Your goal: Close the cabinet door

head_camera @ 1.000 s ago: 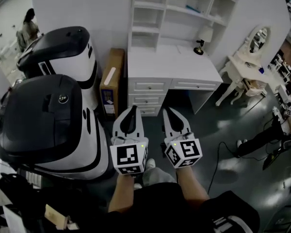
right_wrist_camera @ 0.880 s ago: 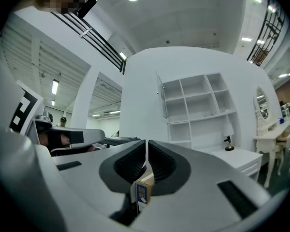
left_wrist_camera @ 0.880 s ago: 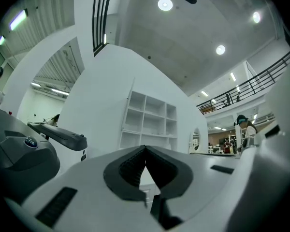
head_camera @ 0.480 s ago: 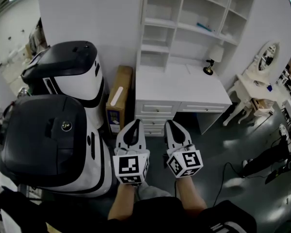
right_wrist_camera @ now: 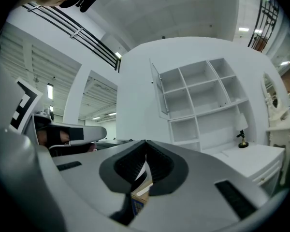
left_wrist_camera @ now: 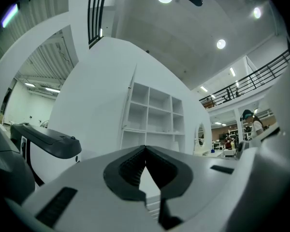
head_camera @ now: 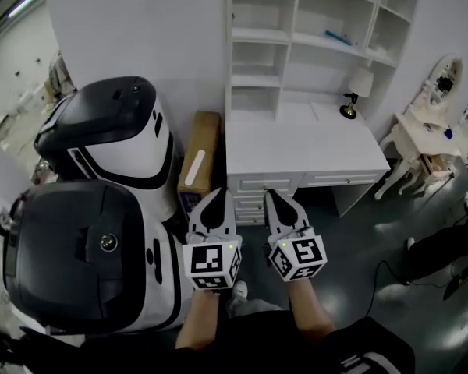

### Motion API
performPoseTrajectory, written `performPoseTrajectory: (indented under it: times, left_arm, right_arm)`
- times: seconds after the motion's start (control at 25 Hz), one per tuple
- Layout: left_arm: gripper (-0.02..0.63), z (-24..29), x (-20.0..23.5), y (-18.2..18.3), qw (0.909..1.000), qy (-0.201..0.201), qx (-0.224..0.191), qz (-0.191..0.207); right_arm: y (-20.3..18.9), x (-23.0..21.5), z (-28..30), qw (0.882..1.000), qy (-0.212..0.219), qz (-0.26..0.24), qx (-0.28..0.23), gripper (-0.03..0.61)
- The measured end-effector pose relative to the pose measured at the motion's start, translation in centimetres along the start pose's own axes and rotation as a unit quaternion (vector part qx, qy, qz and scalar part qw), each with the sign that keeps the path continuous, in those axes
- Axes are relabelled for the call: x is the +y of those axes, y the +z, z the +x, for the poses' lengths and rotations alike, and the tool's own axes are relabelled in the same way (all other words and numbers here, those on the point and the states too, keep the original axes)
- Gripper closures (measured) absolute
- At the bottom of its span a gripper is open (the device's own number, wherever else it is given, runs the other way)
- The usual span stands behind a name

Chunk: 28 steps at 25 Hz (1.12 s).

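Note:
A white desk (head_camera: 304, 142) carries a white shelf unit (head_camera: 312, 29). At the unit's upper left a narrow cabinet door (right_wrist_camera: 158, 88) stands open, seen edge-on; it also shows in the left gripper view as the door (left_wrist_camera: 130, 100). Both grippers are held level side by side in front of the desk drawers, well short of the door. My left gripper (head_camera: 216, 195) is shut with nothing in it, its tips (left_wrist_camera: 145, 149) meeting. My right gripper (head_camera: 274, 195) is shut and empty too, its tips (right_wrist_camera: 146, 143) closed.
Two large black-and-white machines (head_camera: 113, 131) (head_camera: 78, 259) stand at the left. A tall cardboard box (head_camera: 199, 162) leans between them and the desk. A small lamp (head_camera: 359, 88) sits on the desk. A white vanity table (head_camera: 425, 135) and floor cables (head_camera: 382, 275) are at the right.
The person has walked forward: desk and shelf unit have grown nearer and shifted right in the head view. Both grippers went along, still side by side and shut.

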State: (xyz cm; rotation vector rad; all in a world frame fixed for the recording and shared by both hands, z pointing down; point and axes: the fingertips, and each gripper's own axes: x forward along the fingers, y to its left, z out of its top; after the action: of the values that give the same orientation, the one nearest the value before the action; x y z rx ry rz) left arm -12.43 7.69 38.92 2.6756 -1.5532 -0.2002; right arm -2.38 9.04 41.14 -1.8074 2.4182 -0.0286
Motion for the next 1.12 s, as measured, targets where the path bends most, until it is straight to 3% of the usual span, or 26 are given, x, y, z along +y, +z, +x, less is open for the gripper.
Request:
performPoseTrajectory:
  times: [0.72, 1.0, 1.12]
  left_arm:
    - [0.601, 11.1, 3.6, 1.8, 0.9994, -0.015, -0.019, 0.023]
    - [0.601, 13.4, 5.6, 3.4, 0.9987, -0.012, -0.044, 0.025]
    - [0.601, 13.8, 6.3, 4.6, 0.9975, -0.010, -0.053, 0.046]
  right_arm:
    - [1.2, -4.6, 11.3, 0.999, 0.027, 0.004, -0.017, 0.558]
    - [3.2, -4.2, 14.5, 0.997, 0.050, -0.040, -0.035, 0.558]
    - [4.6, -3.9, 15.4, 0.996, 0.056, -0.058, -0.047, 0.558]
